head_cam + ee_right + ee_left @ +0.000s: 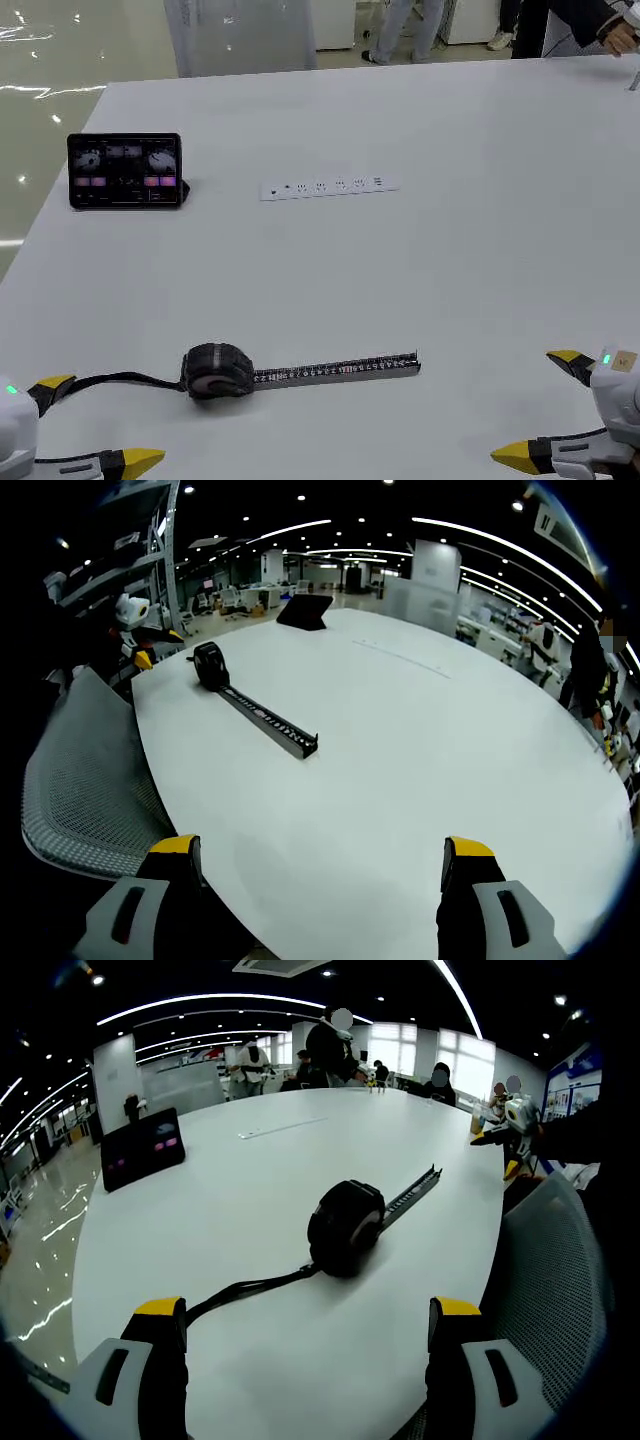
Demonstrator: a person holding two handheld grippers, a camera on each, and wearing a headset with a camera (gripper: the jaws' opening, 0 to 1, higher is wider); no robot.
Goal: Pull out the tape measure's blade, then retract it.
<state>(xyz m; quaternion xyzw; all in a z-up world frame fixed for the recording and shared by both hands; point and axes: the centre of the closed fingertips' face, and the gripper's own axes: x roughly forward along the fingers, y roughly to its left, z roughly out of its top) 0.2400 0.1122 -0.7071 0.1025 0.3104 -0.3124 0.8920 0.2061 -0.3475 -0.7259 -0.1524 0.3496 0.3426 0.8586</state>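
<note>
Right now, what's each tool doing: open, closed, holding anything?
Left tool: open, holding nothing; the tape measure lies ahead of it, untouched.
Right tool: open, holding nothing.

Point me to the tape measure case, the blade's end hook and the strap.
tape measure case (215,372), head view, centre of housing
blade end hook (413,363), head view, the tip
strap (125,378), head view, mid-length

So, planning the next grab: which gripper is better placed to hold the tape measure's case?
Left, likely. The round black tape measure case lies ahead of the open left gripper, strap trailing toward it; the right gripper faces the dark blade.
</note>
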